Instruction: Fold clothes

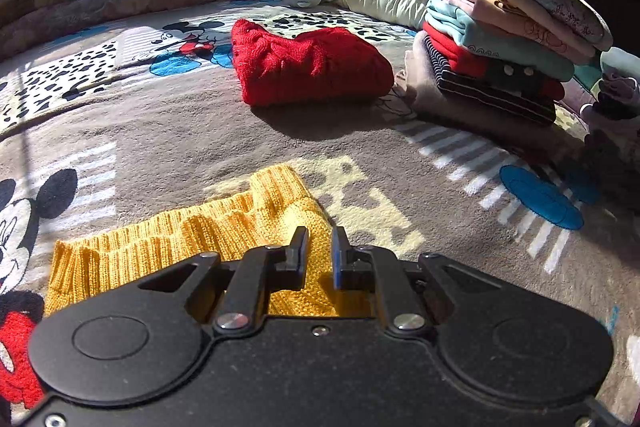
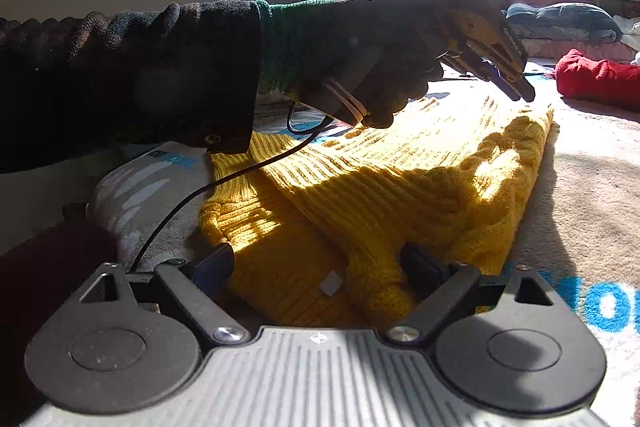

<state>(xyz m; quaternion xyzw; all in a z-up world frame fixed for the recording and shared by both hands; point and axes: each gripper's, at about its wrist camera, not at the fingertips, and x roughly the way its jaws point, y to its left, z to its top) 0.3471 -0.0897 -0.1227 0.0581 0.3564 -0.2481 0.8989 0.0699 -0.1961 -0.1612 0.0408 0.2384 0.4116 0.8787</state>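
While shadowed, the right claw (image 2: 316,267) straddles the yellow sweater (image 2: 400,179).

Rumpled yellow knit sweater (image 2: 384,195) on blanket (image 2: 592,187)

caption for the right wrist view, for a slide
Open right gripper straddles a yellow knit sweater on the blanket while the left gripper hovers above it.
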